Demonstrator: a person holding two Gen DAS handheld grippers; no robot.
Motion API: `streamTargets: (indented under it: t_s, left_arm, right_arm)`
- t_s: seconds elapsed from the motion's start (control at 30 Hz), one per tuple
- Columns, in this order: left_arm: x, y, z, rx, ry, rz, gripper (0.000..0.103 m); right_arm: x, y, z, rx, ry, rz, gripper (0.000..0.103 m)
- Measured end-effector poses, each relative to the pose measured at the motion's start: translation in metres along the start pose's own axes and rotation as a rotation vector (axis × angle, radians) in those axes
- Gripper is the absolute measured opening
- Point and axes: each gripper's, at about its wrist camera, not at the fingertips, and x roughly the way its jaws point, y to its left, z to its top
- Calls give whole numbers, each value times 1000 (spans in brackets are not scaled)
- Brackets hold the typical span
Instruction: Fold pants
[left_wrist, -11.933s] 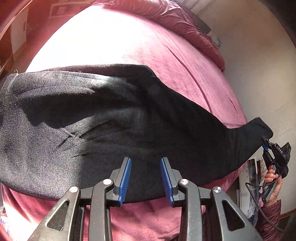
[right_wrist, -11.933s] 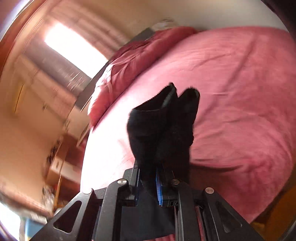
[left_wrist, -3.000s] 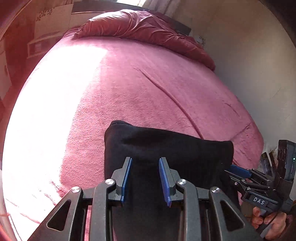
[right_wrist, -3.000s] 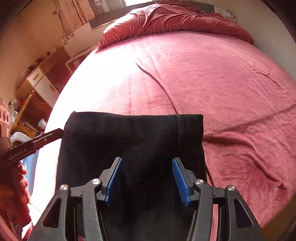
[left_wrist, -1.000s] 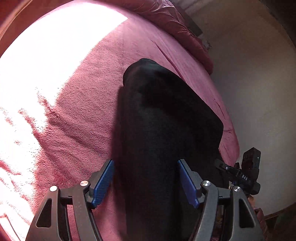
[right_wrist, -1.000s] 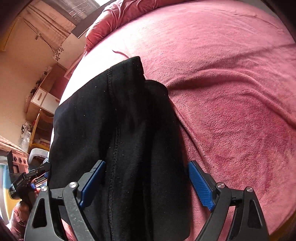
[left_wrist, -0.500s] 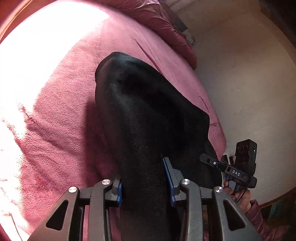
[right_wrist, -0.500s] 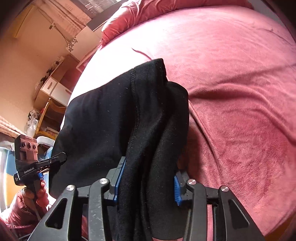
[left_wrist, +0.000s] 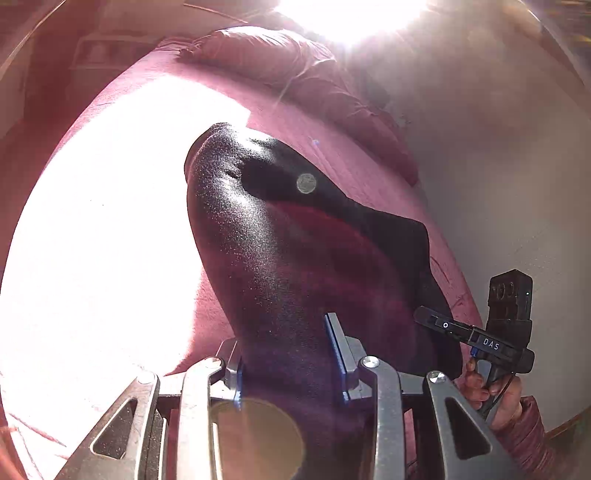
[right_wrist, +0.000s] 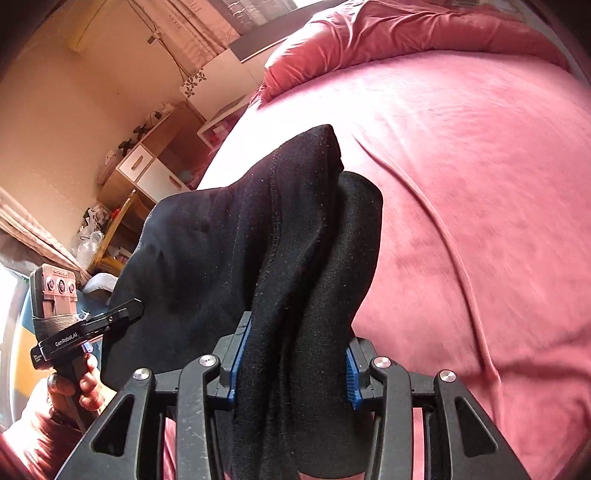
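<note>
The folded black pants (left_wrist: 288, 236) hang in a thick bundle, lifted off the pink bed (left_wrist: 325, 129). My left gripper (left_wrist: 288, 350) is shut on one end of the bundle, blue pads pressing its sides. My right gripper (right_wrist: 291, 358) is shut on the other end (right_wrist: 295, 240), where several layers and a stitched seam show. Each gripper appears in the other's view: the right one (left_wrist: 436, 321) at the lower right, the left one (right_wrist: 129, 308) at the lower left, both at the bundle's edge. Strong sun glare washes out much of the left wrist view.
A rumpled pink duvet (right_wrist: 388, 33) lies at the head of the bed (right_wrist: 480, 184). A pale wall (left_wrist: 517, 184) runs along one side. On the other side stand a wooden drawer unit (right_wrist: 147, 170) and a cluttered chair (right_wrist: 110, 236). A hand (right_wrist: 77, 384) holds the left gripper's handle.
Both grippers closed from wide open onto the ends of the folded pants, then raised the bundle off the bed. The views swung toward the head of the bed.
</note>
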Motion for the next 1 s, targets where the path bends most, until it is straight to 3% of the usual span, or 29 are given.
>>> streamTargets:
  t_s: [0.13,0.2,0.3,0.37,0.43,0.5,0.73,0.87,1.0]
  left_arm:
    - [25,27,16,-45,44,102,41]
    - [46,42,13,-67,99,190,48]
    - [50,44,3,-32,55,226,61]
    - [49,47,0,-49,42,221,62]
    - [40,50,-8,-95,37,239,69]
    - [41,44,-14,-98,16,261,69]
    - [10,11,-31,-72,-68,399,68]
    - [-20,-12,-48,-23,-136,456,69]
    - [-43,-34,-71,11,-185,474,69]
  right_arm:
    - [35,-5,16,22,49,-24,42]
    - [62,-10,11,19,104,-95,47]
    - [73,-24,1,72,79,-77,59]
    - [72,-27,0,96,70,-61,62]
    - [66,-20,0,77,69,-102,67]
    - [58,-12,1,31,55,-167,74]
    - [21,35,-8,-98,-53,-386,76]
    - [-6,49,-21,-98,-127,-435,77]
    - [-26,70,-36,-112,-165,-427,78]
